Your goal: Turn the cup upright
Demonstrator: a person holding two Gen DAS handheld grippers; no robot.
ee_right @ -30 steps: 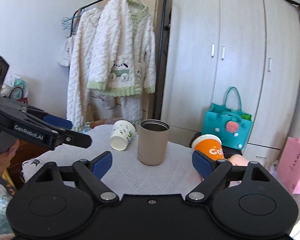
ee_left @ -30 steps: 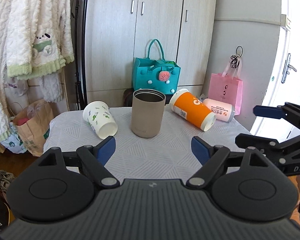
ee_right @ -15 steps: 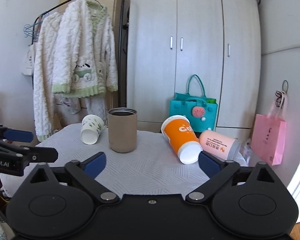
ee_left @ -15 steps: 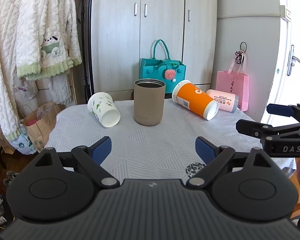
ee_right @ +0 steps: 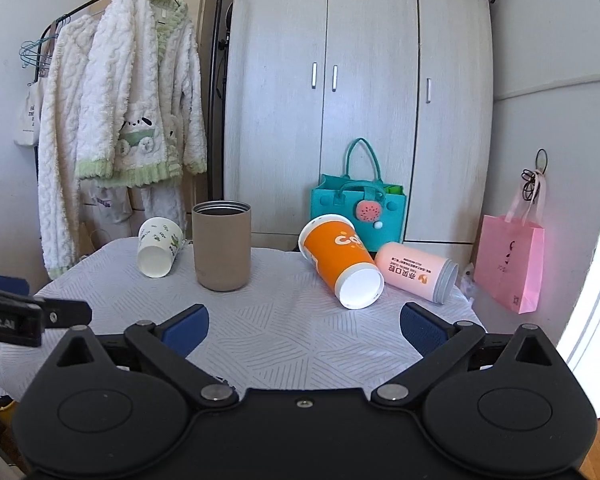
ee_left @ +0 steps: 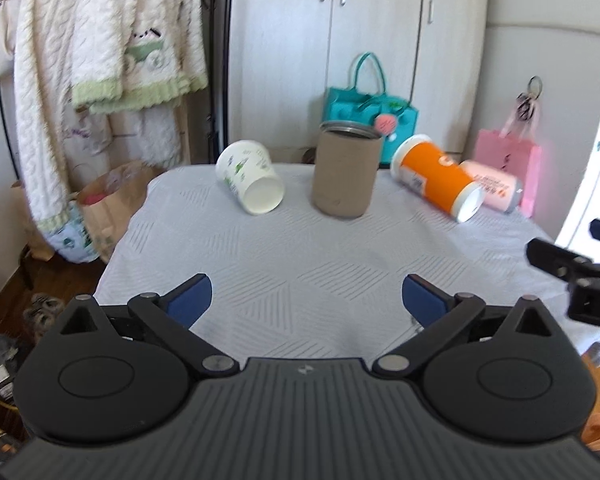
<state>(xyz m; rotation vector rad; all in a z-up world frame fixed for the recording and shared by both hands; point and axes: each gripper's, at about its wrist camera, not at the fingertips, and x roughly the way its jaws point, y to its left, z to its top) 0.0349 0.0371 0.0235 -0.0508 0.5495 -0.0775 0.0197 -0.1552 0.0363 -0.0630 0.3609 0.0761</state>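
So, quick rundown of where stuff sits:

table: round-cornered, covered in a white patterned cloth (ee_right: pixel 284 344), four cups along the far half
upright one: tan cylindrical tumbler with a metal rim (ee_right: pixel 221 245), standing mouth up in the middle, so that one already lies the way the task wants
lying cups: white paper cup with green leaf print (ee_left: pixel 251 183) on its side left of the tumbler, open mouth toward the cameras; tall orange paper cup with a white rim (ee_right: pixel 341 263) on its side right of the tumbler; pale pink cup with printed text (ee_right: pixel 416 273) on its side just behind and right of the orange one, looks like touching it but can't swear to it
left gripper (ee_left: pixel 305 298): blue pads spread wide, nothing between them, hanging over the near part of the table
right gripper (ee_right: pixel 303 329): same deal, pads wide apart, holding nothing
which cup is "the" cup: honestly can't tell, three are down
key relation: the orange cup's long axis runs diagonally, base back-left, mouth pointing front-right toward the right gripper, which looks nearer to it; the leaf-print cup sits ahead-left of the left gripper, axis angled the same way
my guess: whichever goes in should close across the cup's body, not along its length
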